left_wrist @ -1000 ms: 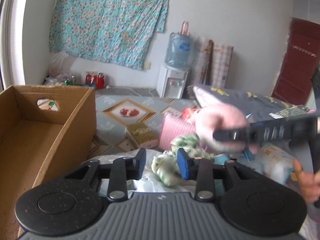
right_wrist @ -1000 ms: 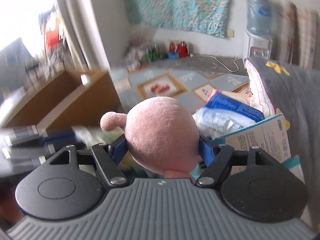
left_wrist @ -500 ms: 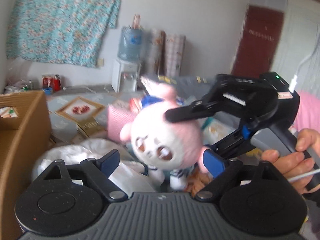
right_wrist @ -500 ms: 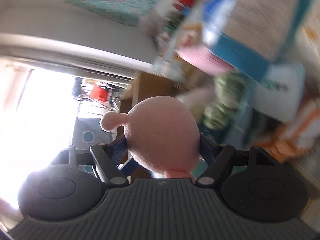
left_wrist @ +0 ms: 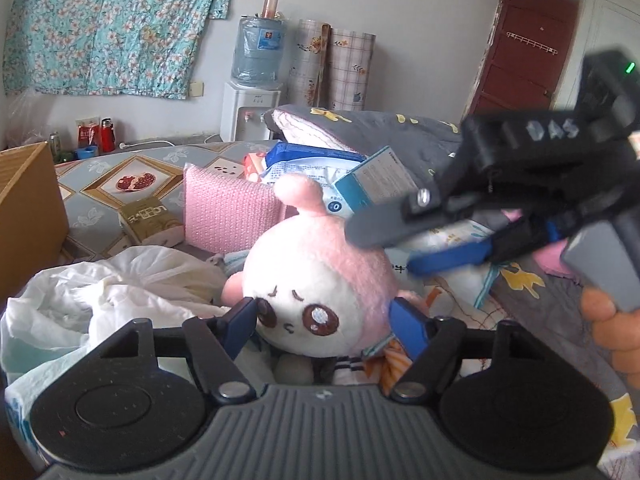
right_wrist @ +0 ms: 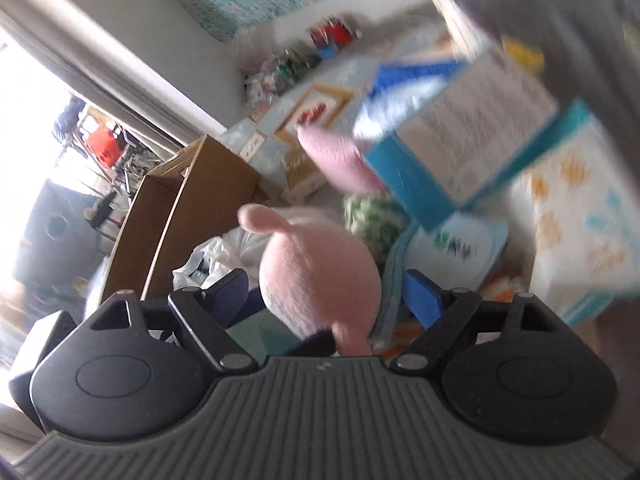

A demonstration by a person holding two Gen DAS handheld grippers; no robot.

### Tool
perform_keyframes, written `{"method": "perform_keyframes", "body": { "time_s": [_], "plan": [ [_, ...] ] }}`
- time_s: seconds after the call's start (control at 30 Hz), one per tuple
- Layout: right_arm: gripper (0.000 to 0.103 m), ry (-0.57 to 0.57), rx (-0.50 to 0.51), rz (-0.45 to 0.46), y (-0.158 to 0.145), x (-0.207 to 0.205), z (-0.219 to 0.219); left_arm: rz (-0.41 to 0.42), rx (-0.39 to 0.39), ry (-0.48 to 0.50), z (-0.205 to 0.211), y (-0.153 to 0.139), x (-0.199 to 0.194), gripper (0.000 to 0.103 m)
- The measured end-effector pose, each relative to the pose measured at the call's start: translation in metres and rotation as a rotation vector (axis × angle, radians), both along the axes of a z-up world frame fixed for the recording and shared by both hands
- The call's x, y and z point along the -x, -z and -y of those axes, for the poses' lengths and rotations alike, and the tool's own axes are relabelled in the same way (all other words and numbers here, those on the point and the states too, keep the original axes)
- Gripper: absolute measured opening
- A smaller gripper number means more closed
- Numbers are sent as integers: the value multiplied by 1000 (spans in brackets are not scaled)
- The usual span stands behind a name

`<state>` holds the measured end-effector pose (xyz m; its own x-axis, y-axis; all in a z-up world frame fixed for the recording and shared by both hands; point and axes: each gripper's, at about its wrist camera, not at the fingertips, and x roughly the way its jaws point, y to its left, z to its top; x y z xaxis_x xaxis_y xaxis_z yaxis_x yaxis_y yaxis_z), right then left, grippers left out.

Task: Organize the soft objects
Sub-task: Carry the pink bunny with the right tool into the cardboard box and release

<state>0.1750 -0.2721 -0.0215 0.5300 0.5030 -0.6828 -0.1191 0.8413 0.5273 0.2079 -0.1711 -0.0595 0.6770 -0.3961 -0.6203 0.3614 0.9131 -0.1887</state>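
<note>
Pink plush doll [left_wrist: 316, 280], now between left tongs [left_wrist: 324, 324], right tongs [right_wrist: 328, 292] looser.

A bed [left_wrist: 104, 172] covered in a grey-blue sheet printed with framed pomegranate squares carries everything. The landmark is the pink bubble-wrap pad [left_wrist: 228, 212] standing near its middle. Left of the pad lies a small olive-gold carton [left_wrist: 150, 220], and further left stands an open brown cardboard box [left_wrist: 28, 204]. In front of the pad sits a crumpled white plastic bag [left_wrist: 120, 280]. Behind and right of it lie blue-and-white soft packs [left_wrist: 308, 164] against a folded dark grey quilt with yellow motifs [left_wrist: 384, 136].
</note>
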Motion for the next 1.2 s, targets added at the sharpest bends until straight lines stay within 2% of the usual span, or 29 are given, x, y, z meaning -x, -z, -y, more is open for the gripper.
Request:
{"method": "perform_keyframes", "body": {
  "time_s": [0.1, 0.2, 0.27, 0.37, 0.43, 0.6, 0.73, 0.9, 1.07, 1.2],
  "plan": [
    [84, -28, 72, 108, -18, -6, -7, 5, -7, 6, 2, 1, -1, 74],
    [83, -61, 148, 177, -23, -26, -21, 2, -8, 7, 2, 1, -1, 74],
    [73, -85, 197, 205, -21, -33, -30, -2, -11, 9, 3, 2, 0, 74],
    [28, -102, 271, 211, -11, -52, -52, -22, -15, 15, 5, 3, -1, 78],
    [12, -104, 280, 201, -4, -57, -62, -38, -22, 21, 8, 5, -4, 80],
    [8, -106, 267, 217, -11, -44, -71, -34, -18, 18, 11, 3, 0, 78],
    [8, -121, 258, 262, -41, -15, -78, 11, -8, 23, 9, -13, 20, 76],
    [8, -162, 261, 355, -86, 20, -101, 88, 36, -11, -8, -46, 52, 76],
    [8, -248, 220, 450, -131, 36, -140, 189, 63, -107, -45, -85, 83, 76],
    [8, -345, 150, 476, -153, 25, -187, 224, 66, -235, -89, -109, 98, 77]
  ]
}}
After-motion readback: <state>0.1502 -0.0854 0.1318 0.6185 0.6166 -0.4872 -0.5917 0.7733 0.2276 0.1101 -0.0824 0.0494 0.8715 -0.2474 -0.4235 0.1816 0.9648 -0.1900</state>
